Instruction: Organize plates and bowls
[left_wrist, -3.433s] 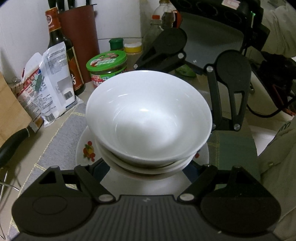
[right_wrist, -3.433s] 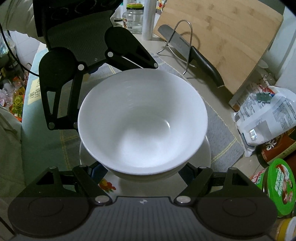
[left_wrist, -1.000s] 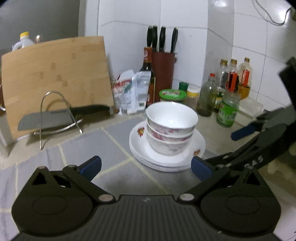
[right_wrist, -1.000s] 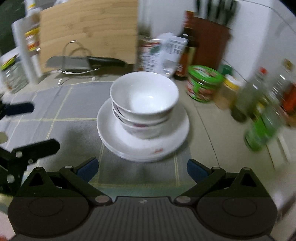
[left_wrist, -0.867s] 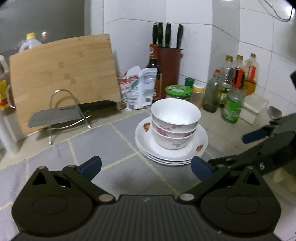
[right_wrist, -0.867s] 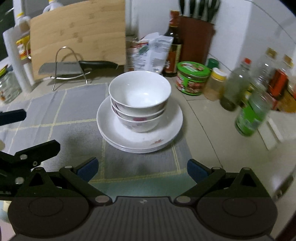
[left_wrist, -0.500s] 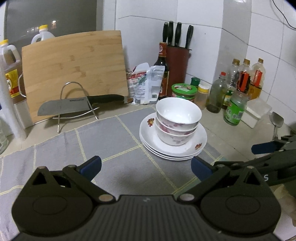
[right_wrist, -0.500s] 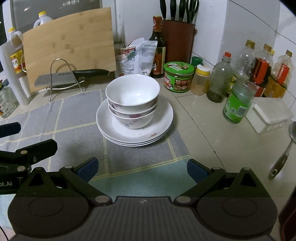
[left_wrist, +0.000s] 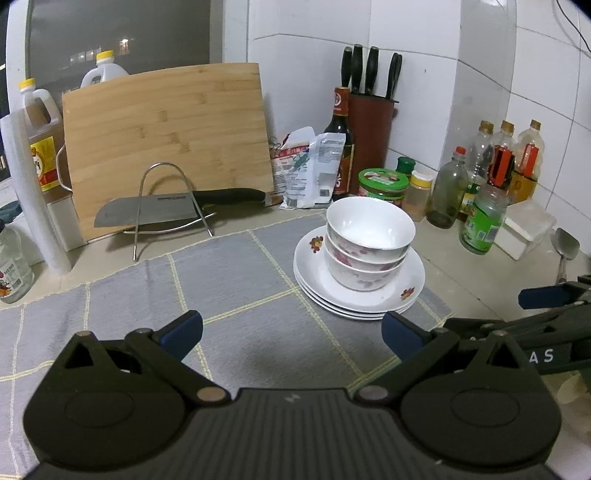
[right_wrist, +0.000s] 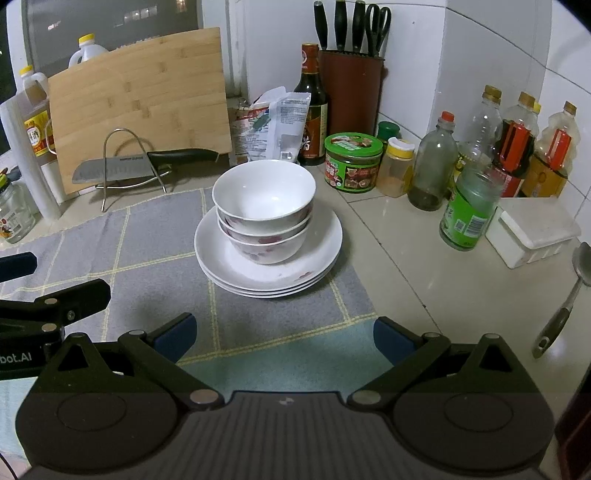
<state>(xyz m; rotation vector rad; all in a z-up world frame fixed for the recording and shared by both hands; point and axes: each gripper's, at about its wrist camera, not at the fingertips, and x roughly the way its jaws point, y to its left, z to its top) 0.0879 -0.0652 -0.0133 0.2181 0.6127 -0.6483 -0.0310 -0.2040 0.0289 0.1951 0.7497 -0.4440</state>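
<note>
The nested bowls (right_wrist: 263, 210) have been left stacked on the plates (right_wrist: 325, 243) at the mat's (right_wrist: 147, 236) right edge; both grippers, the left gripper (left_wrist: 291, 328) and the right gripper (right_wrist: 282, 334), have been drawn back with jaws spread empty, so the task is judged done

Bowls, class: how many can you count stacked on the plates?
3. The top bowl, the middle bowl and the bottom bowl sit nested on the stack of plates; no more show.

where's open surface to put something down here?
Free: grey mat between the knife stand and the plates; bare counter between plates, green bottle and spoon. Crowded: back wall, with jars, bottles and cutting board.
</note>
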